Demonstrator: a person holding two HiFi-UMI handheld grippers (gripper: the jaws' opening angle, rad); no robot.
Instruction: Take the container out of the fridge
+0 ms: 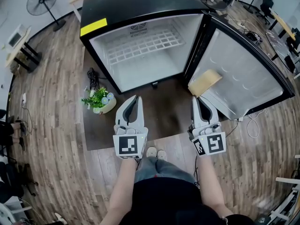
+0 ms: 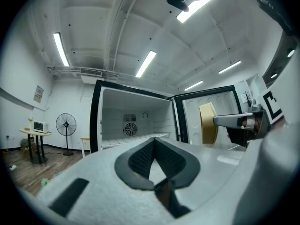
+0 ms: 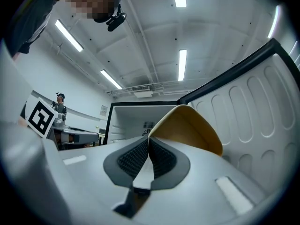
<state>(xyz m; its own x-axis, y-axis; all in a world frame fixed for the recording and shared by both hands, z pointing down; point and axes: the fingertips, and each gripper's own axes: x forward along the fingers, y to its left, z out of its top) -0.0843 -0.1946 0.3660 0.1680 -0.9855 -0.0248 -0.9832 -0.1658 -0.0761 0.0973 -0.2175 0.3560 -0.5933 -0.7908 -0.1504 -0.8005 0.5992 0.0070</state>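
One fridge [image 1: 140,3], door [image 1: 243,78] swung wide open to its right, one wire shelf [image 1: 145,43] inside with nothing on it. One container [image 1: 205,82], tan, already outside the fridge, in front of the open door's inner face. Two grippers, both in front of the fridge. Right gripper [image 1: 198,99] is clamped on the container's rim. Left gripper [image 1: 135,97] has its jaws together with nothing between them, in front of the fridge opening. One potted plant [image 1: 99,100] on the floor at the fridge's front-left corner.
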